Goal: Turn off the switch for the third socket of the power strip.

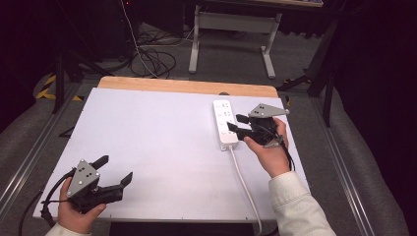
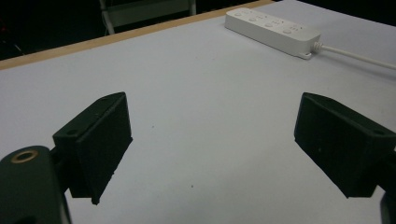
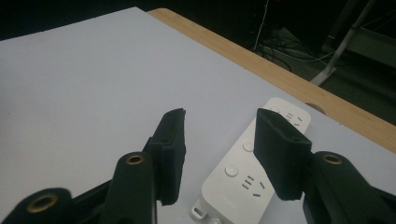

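A white power strip [image 1: 225,121] lies at the far right of the white table top [image 1: 157,142], its white cable [image 1: 246,184] running toward the near edge. My right gripper [image 1: 235,124] hovers over the strip's near end, open, with nothing between its jaws; in the right gripper view the strip [image 3: 252,172] sits under and between the jaws. My left gripper [image 1: 115,169] is held at the near left corner, wide open and empty. The left gripper view shows the strip [image 2: 273,30] far off at the upper right.
A wooden strip [image 1: 187,86] borders the table's far edge. Beyond it on the floor are a desk's white legs [image 1: 231,39] and loose cables [image 1: 152,59]. Metal rails [image 1: 29,157] run along both sides of the table.
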### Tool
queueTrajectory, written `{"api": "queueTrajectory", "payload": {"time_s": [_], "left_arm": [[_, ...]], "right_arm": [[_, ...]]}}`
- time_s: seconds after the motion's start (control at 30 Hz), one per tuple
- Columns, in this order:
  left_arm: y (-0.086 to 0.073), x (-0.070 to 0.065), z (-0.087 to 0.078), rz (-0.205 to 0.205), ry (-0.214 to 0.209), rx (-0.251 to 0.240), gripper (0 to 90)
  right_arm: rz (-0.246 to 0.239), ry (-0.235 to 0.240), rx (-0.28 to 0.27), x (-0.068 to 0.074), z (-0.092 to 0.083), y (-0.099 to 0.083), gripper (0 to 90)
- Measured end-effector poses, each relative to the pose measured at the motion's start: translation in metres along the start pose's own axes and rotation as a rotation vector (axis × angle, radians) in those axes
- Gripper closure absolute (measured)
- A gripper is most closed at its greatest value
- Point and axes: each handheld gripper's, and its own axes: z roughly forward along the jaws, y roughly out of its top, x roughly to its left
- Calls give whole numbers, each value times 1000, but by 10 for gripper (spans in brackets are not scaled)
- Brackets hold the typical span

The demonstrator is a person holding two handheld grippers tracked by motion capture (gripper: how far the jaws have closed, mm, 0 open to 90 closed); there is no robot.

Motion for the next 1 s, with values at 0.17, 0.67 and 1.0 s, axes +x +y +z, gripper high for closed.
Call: {"api": "queueTrajectory", "payload": {"time_s": [0.17, 0.67, 1.0], "left_arm": [[0, 0, 0, 2, -1, -1, 116], [0, 1, 0, 3, 6, -4, 116], [-1, 1, -1, 2, 7, -4, 116]], "right_arm": [[103, 38, -19, -5, 8, -1, 563], [143, -34, -1, -24, 45, 9, 581], [155, -71, 11, -35, 73, 5, 580]]}}
